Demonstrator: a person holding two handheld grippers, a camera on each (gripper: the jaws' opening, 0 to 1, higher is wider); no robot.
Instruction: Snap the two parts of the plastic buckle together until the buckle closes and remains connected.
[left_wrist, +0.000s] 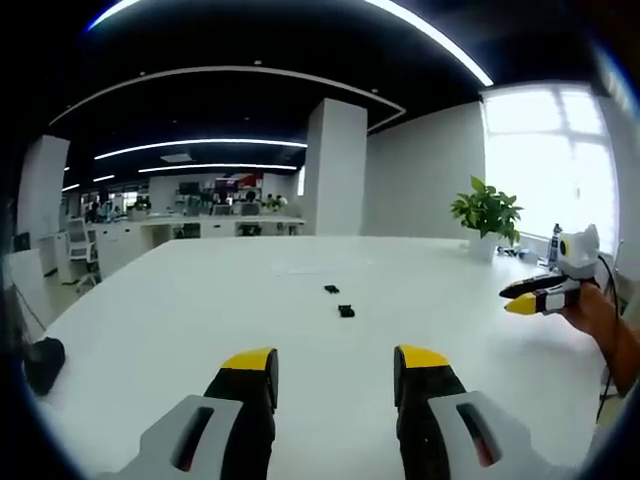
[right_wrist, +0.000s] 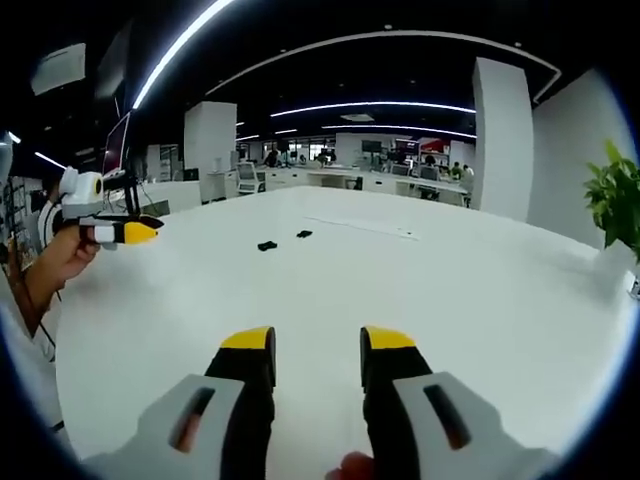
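Left gripper (left_wrist: 335, 365) and right gripper (right_wrist: 315, 345) both hover spread wide, holding nothing. The two buckle parts (left_wrist: 339, 302) lie slightly apart on the white counter (left_wrist: 200, 320), well ahead of both.

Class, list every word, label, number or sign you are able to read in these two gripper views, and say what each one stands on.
None can be read.
The two small black plastic buckle parts on the white table show no marking.
The red-and-blue screen in the far office is too blurred to read.
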